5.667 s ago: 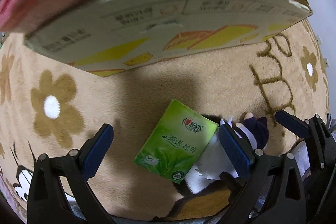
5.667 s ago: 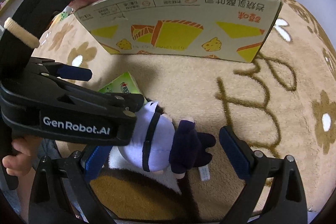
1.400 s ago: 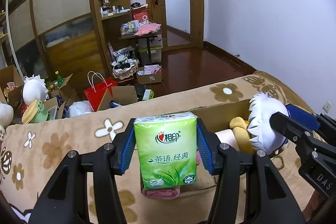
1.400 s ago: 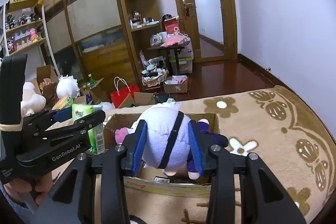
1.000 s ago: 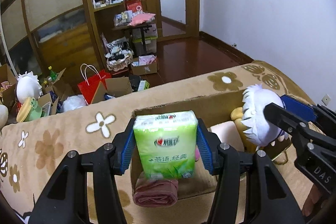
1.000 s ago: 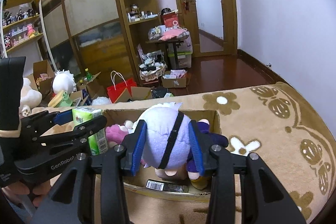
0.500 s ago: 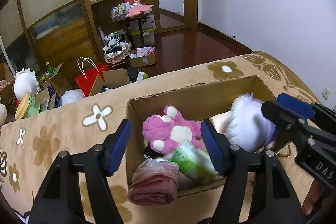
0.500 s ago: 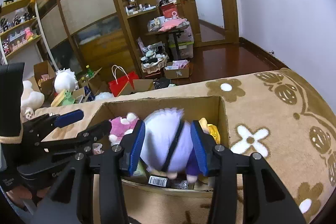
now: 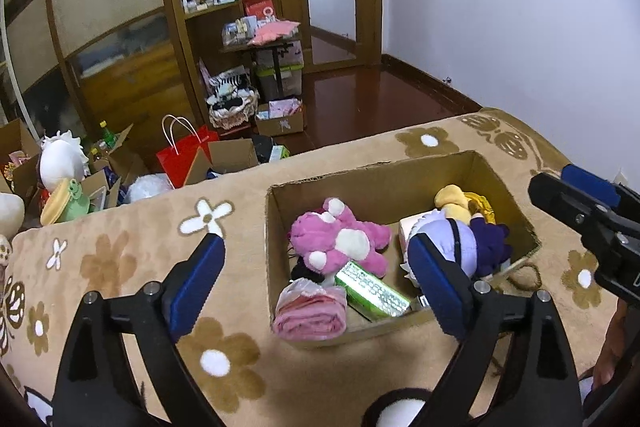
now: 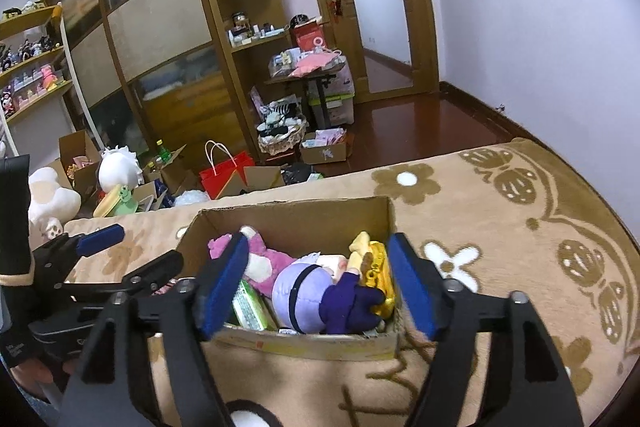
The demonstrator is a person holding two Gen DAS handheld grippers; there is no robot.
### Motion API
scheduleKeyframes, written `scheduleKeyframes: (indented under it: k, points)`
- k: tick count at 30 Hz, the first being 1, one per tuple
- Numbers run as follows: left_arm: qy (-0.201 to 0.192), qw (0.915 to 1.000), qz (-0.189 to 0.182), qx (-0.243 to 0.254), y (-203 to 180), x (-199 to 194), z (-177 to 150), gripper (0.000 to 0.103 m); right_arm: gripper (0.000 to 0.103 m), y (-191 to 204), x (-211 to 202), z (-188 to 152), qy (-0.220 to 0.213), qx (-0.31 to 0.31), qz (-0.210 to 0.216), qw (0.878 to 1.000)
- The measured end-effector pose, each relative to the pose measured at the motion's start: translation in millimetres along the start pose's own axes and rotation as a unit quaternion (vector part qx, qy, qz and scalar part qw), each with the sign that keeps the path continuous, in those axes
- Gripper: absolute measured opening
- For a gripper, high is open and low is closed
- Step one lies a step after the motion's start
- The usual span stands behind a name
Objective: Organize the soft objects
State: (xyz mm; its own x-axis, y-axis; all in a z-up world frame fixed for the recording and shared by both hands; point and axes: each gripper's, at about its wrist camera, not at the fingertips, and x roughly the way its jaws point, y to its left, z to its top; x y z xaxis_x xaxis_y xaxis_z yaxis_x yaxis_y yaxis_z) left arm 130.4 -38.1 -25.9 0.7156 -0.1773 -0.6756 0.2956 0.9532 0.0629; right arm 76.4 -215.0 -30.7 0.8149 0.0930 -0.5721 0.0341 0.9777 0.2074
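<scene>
- Cardboard box (image 9: 276, 227), left wrist view: open-topped, set on tan flowered blanket (image 9: 120, 267).
- Inside, left to right: rolled pink cloth (image 9: 310, 317) at near left corner; pink plush (image 9: 340, 241); green tissue pack (image 9: 372, 293) lying flat just below it; lilac-headed doll (image 9: 464, 245); yellow plush (image 9: 460, 203) at far right.
- Left gripper (image 9: 316, 285): jaws opening, blue pads spread wide above box, nothing between them.
- Right gripper (image 9: 588, 199) at right edge, empty.
- Right wrist view: same cardboard box (image 10: 288, 215) just beyond fingers.
- Lilac-headed doll (image 10: 308, 293) lying on its side in box, against yellow plush (image 10: 374, 273); green tissue pack (image 10: 250, 305) and pink plush (image 10: 264, 259) to its left.
- Right gripper (image 10: 316, 289): jaws opening, pads clear of doll, gripping nothing.
- Left gripper (image 10: 132, 247) at left, held by hand (image 10: 36, 371), also empty.
</scene>
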Motion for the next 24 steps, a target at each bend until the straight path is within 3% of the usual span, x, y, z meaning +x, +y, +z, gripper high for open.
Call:
scheduleKeyframes:
  k: [7,24]
  points:
    - [-0.025,0.9996,0.013,0.007,-2,-37,-7,0.1,0.103,2,-34,-2,-0.016,-0.007,-0.014,1.0]
    - [-0.054,0.9981,0.029,-0.008,8,-105,-25,0.101,0.103,8,-101,-25,-0.028,-0.031,-0.035,0.999]
